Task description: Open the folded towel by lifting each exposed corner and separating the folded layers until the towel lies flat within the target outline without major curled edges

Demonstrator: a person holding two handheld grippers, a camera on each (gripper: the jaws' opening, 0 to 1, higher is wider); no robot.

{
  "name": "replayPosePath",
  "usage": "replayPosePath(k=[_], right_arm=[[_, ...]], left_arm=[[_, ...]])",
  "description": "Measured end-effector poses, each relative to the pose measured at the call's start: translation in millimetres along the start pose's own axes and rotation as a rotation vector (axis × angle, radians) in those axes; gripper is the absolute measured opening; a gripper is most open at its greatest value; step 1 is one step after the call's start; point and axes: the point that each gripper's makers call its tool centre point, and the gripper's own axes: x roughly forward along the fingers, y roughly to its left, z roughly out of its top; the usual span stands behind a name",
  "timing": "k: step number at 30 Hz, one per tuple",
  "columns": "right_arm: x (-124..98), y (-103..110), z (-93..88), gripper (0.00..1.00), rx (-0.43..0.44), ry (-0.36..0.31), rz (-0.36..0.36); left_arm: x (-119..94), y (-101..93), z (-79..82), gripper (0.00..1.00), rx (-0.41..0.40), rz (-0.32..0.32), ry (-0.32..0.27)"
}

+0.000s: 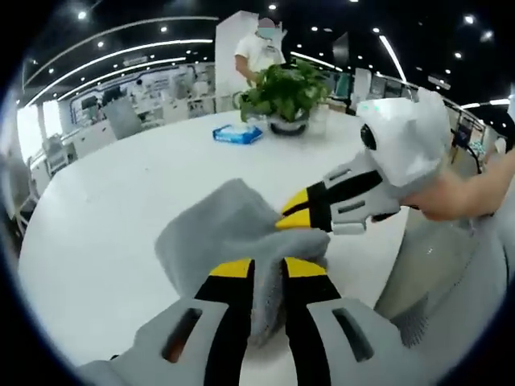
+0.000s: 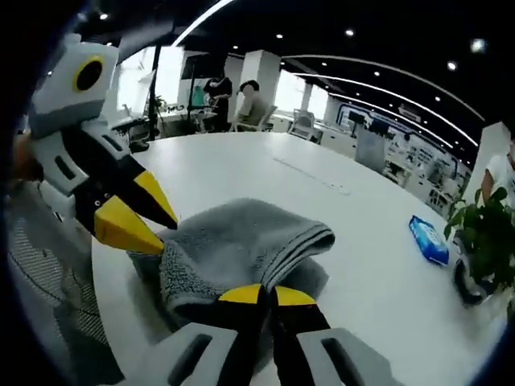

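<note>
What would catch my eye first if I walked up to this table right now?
Probably the grey towel, bunched in a soft heap near the edge of the round white table, with two yellow-tipped grippers pinching it: the left gripper and the right gripper, each closed on a fold. Farther back sit a leafy potted plant and a blue packet.

Left gripper view: close above the grey towel (image 1: 233,233), facing across the white worktop (image 1: 121,209) toward the potted plant (image 1: 283,92) at its far edge. Right gripper view: equally close, facing the opposite side. Shared: towel (image 2: 233,241), worktop (image 2: 322,201), plant (image 2: 487,233), blue packet (image 2: 428,239).
</note>
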Motion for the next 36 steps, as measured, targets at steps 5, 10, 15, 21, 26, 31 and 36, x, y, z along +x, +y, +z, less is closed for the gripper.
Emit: replayPosePath(k=[5,10,15,21,26,31,36], right_arm=[[-2.0,-1.9,1.6,0.0,-0.08,0.001,-0.017],[-3.7,-0.3,11.3,0.0,-0.251,-0.013,-0.046],[-5.6,10.3,24.9,0.0,-0.471,-0.035,-0.069],[-6.6,21.6,34.1,0.0,-0.682,-0.055,-0.083],[-6.1,25.3,36.8,0.0,-0.742,-0.064,-0.088],[-5.8,27.4,38.4,0.0,-0.788,-0.067,-0.091],[-6.3,30.7,42.2,0.0,-0.815,-0.078,-0.09]], left_arm=[[-8.8,4.8,16.1,0.18,-0.118,-0.02,-0.071],[-6.5,12.9,27.9,0.18,-0.214,-0.029,-0.095],[8.7,17.1,38.3,0.18,-0.272,0.006,-0.085],[20.2,22.6,41.4,0.17,-0.398,0.015,-0.074],[22.8,29.8,29.0,0.18,-0.437,0.057,-0.027],[22.3,27.3,26.3,0.2,-0.509,0.031,-0.035],[25.8,28.2,23.1,0.17,-0.511,0.047,-0.022]])
